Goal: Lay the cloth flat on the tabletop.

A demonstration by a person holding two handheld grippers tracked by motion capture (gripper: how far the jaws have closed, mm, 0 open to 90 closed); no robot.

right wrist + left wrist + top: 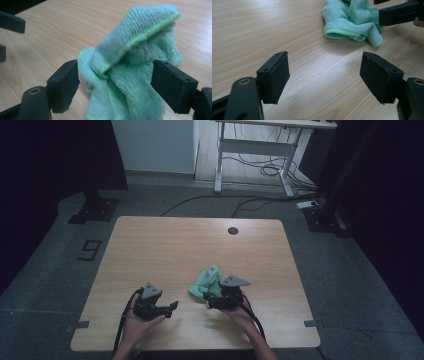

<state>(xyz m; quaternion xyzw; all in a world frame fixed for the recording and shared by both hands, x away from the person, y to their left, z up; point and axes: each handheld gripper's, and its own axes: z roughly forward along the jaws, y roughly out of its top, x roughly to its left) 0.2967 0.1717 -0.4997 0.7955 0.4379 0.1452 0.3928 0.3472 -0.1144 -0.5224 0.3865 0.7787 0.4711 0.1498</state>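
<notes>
Green cloth (206, 282) lies crumpled on the table (165, 245), near-right of centre, bunched into a soft heap with one fold standing up. Right gripper (207, 301) sits at the cloth's near edge, jaws spread wide; in the right gripper view the cloth (130, 75) hangs between the two pads, brushing the left one, clear of the right one, so nothing is pinched yet. Left gripper (172, 306) rests apart on bare wood, jaws also spread and holding nothing; its own view shows the cloth (352, 22) ahead and to the right, with the right gripper's jaw beside it. Step in hand reads as taking hold of the cloth with the right gripper. To do it well: push in a little deeper so the pads close over a hemmed edge or a single thick fold, not the loose fluff at the fringe, which would likely slip out. Close fully before lifting. Keep the pads just off the wood while closing so they don't scrape or pin the cloth down. Left gripper is best brought to a free corner once the cloth is raised, so the two can spread it. Main risk: grabbing several layers at once, leaving the heap tangled.
</notes>
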